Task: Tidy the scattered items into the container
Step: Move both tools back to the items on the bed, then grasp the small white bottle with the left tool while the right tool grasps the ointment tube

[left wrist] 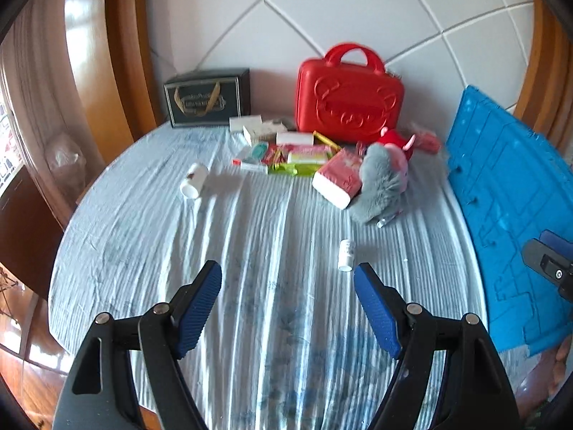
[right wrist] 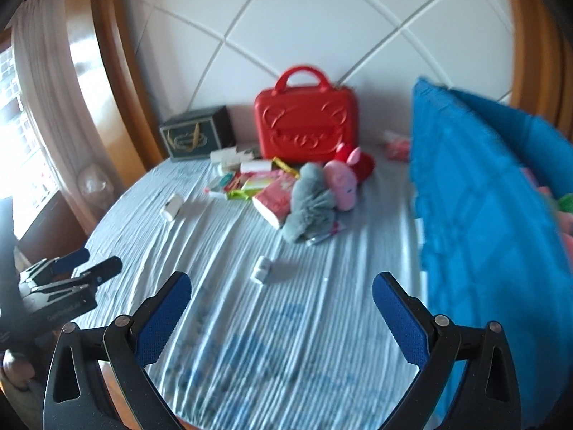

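Note:
Scattered items lie on a light blue sheet: a small white bottle nearest my left gripper, a larger white bottle on its side, a pile of small boxes and packets, a red tissue pack, a grey plush and a pink plush. A blue plastic container stands at the right. My left gripper is open and empty. In the right wrist view my right gripper is open and empty, with the small bottle just beyond it and the container to its right.
A red carry case stands upright against the white padded headboard. A dark gift box sits left of it. Wooden bed frame and a curtain lie at the left. Part of the other gripper shows at the left edge.

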Available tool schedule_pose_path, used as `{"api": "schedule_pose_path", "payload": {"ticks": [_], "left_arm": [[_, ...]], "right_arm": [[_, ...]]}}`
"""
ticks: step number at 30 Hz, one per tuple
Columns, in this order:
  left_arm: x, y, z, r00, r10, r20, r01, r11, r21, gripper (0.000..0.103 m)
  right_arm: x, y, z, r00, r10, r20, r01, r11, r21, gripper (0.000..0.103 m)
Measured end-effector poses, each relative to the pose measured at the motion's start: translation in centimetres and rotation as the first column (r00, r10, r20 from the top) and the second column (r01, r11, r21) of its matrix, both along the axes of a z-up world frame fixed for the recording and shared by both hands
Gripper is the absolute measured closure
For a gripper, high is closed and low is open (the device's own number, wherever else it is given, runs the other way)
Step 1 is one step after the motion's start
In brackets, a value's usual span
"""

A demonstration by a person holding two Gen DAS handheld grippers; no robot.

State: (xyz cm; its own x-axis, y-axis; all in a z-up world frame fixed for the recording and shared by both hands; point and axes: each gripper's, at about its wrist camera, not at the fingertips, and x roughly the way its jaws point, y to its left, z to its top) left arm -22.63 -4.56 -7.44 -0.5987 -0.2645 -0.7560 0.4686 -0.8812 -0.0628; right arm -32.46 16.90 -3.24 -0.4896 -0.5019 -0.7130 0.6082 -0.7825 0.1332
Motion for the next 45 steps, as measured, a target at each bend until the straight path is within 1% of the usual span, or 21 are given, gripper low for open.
{"api": "schedule_pose_path", "payload": {"ticks": [6, 10, 13, 15, 17, 19, 20, 21, 22, 24, 26, 28, 32, 36, 37, 39, 41, 42, 43, 44, 45], "left_arm": [[-5.0, 0.1, -5.0, 0.998, -0.023, 0.064, 0.021, 0.999, 0.024, 0.027], [-9.1, 0.6, -9.4, 0.988, -0.088, 0.127, 0.080, 0.994, 0.068, 0.027], [-12.0, 1.0, -12.8, 0.972, -0.148, 0.183, 0.132, 0.986, 0.098, 0.028], [-13.5, 1.4, -14.5, 0.961, -0.184, 0.206, 0.161, 0.979, 0.121, 0.035], [-15.1, 1.7, -16.0, 0.949, -0.220, 0.225, 0.195, 0.972, 0.130, 0.039], [-16.5, 2.0, -17.7, 0.935, -0.237, 0.265, 0.215, 0.970, 0.112, 0.052], [-16.9, 1.9, -18.4, 0.928, -0.248, 0.279, 0.221, 0.967, 0.124, 0.059], [-17.3, 1.8, -19.1, 0.924, -0.255, 0.285, 0.222, 0.964, 0.146, 0.063], [-17.7, 1.5, -19.7, 0.921, -0.255, 0.294, 0.216, 0.963, 0.159, 0.064], [-18.0, 1.5, -19.4, 0.931, -0.251, 0.266, 0.230, 0.967, 0.109, 0.073], [-18.8, 0.7, -19.6, 0.937, -0.241, 0.252, 0.219, 0.969, 0.112, 0.076], [-19.7, -0.2, -19.6, 0.947, -0.223, 0.233, 0.202, 0.973, 0.110, 0.076], [-21.4, -1.0, -19.6, 0.951, -0.225, 0.211, 0.208, 0.973, 0.099, 0.076], [-22.2, -1.3, -19.5, 0.953, -0.230, 0.196, 0.216, 0.972, 0.093, 0.076], [-22.4, -1.4, -19.7, 0.954, -0.231, 0.193, 0.217, 0.972, 0.092, 0.076], [-22.9, -1.9, -19.9, 0.955, -0.228, 0.190, 0.214, 0.973, 0.091, 0.076], [-23.0, -1.9, -20.0, 0.956, -0.225, 0.187, 0.212, 0.973, 0.086, 0.076], [-23.0, -1.9, -20.0, 0.957, -0.222, 0.185, 0.210, 0.974, 0.086, 0.076], [-23.1, -2.0, -20.0, 0.958, -0.222, 0.183, 0.209, 0.974, 0.087, 0.076], [-23.1, -2.0, -20.0, 0.957, -0.224, 0.183, 0.212, 0.974, 0.086, 0.076], [-23.0, -2.0, -20.0, 0.957, -0.226, 0.183, 0.213, 0.973, 0.088, 0.076]], "right_arm": [[-6.1, -2.6, -5.6, 0.993, 0.021, 0.115, -0.029, 0.997, 0.065, 0.000], [-9.0, -2.7, -9.5, 0.982, -0.024, 0.186, 0.001, 0.992, 0.126, 0.000], [-10.7, -2.3, -11.6, 0.970, -0.085, 0.227, 0.055, 0.989, 0.136, 0.000], [-11.6, -2.4, -12.7, 0.964, -0.106, 0.245, 0.073, 0.987, 0.141, 0.001], [-12.7, -2.8, -13.9, 0.960, -0.133, 0.248, 0.090, 0.980, 0.178, 0.007], [-13.6, -3.3, -14.9, 0.955, -0.139, 0.261, 0.092, 0.978, 0.186, 0.019], [-14.3, -3.6, -15.5, 0.951, -0.142, 0.273, 0.093, 0.978, 0.186, 0.022], [-14.9, -3.9, -16.1, 0.948, -0.148, 0.282, 0.097, 0.978, 0.186, 0.028], [-15.4, -4.2, -16.6, 0.946, -0.153, 0.286, 0.103, 0.978, 0.182, 0.030], [-16.4, -4.9, -17.5, 0.941, -0.160, 0.299, 0.111, 0.978, 0.177, 0.032], [-17.6, -5.9, -18.3, 0.936, -0.163, 0.312, 0.115, 0.979, 0.165, 0.037], [-18.7, -7.1, -18.9, 0.936, -0.165, 0.312, 0.121, 0.980, 0.156, 0.038], [-21.0, -9.5, -20.7, 0.932, -0.186, 0.311, 0.139, 0.976, 0.166, 0.038], [-22.4, -11.1, -22.6, 0.934, -0.201, 0.294, 0.142, 0.967, 0.210, 0.039], [-22.3, -11.7, -22.6, 0.952, -0.186, 0.244, 0.131, 0.965, 0.227, 0.046], [-21.9, -12.5, -22.8, 0.969, -0.159, 0.191, 0.101, 0.954, 0.282, 0.047], [-21.5, -12.4, -23.0, 0.976, -0.143, 0.164, 0.089, 0.951, 0.297, 0.051], [-21.4, -12.0, -23.0, 0.979, -0.140, 0.150, 0.090, 0.950, 0.297, 0.057], [-21.4, -11.7, -23.0, 0.978, -0.145, 0.148, 0.097, 0.951, 0.292, 0.067], [-21.5, -11.0, -22.9, 0.976, -0.157, 0.149, 0.110, 0.952, 0.287, 0.073], [-21.7, -10.2, -22.9, 0.972, -0.170, 0.160, 0.121, 0.953, 0.277, 0.084]]}}
